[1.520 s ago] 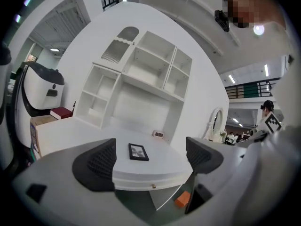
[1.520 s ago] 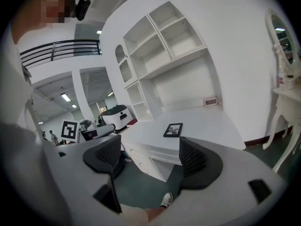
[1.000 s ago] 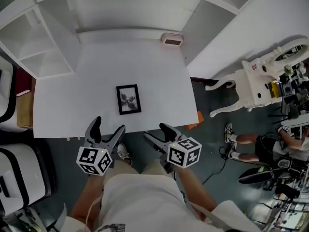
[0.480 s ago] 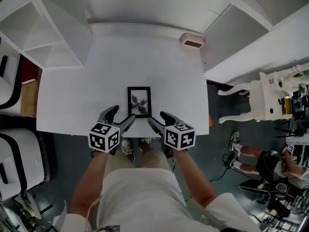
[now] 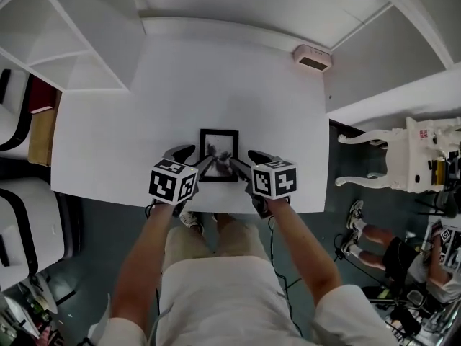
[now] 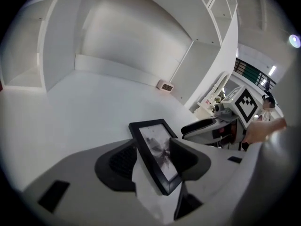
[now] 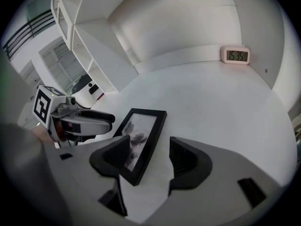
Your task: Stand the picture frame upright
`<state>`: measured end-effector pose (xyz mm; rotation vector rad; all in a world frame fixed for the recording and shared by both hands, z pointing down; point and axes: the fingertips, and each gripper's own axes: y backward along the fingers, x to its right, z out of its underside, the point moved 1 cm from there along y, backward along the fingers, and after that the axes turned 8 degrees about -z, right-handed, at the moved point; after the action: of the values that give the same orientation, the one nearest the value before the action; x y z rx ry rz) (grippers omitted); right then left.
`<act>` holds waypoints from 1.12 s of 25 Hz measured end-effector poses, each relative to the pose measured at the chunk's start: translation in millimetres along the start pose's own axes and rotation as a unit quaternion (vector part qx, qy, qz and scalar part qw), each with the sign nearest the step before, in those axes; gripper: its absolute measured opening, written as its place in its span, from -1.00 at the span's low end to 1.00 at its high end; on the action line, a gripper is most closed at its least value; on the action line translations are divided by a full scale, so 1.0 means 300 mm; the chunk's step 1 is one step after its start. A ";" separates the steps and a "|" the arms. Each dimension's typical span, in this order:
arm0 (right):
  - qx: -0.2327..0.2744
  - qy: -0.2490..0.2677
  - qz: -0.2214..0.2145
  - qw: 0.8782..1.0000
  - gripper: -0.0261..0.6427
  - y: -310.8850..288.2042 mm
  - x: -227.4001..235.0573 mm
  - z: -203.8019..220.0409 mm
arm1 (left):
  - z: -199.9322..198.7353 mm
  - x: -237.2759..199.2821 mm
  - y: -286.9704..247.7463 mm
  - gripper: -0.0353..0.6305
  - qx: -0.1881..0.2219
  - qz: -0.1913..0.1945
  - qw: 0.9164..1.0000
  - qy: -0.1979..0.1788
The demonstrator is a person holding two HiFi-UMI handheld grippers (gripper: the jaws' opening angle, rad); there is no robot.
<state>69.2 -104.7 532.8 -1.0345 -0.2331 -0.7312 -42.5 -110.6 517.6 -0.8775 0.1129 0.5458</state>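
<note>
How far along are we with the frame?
Done: the left gripper and right gripper sit at the frame's near corners. In hand: both have just been closing, a frame edge between each one's jaws, not visibly clamped. To do: it lies flat on the table; grip, tilt up, stand it.

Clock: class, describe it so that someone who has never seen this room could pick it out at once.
Find the white table. Follow its back edge to the right corner, where the clock stands by the wall. Unlike the black picture frame lying near the front edge, it is pale and upright, with a dark display.
</note>
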 end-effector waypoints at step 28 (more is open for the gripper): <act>0.011 -0.002 0.038 0.999 -0.49 -0.092 0.013 -0.009 | 0.029 -0.044 -0.116 -0.57 -0.046 -0.051 0.997 0.027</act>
<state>53.9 -117.1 552.5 -1.0197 -0.2041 -0.6569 -37.6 -127.2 551.6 -0.9829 0.0921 0.4347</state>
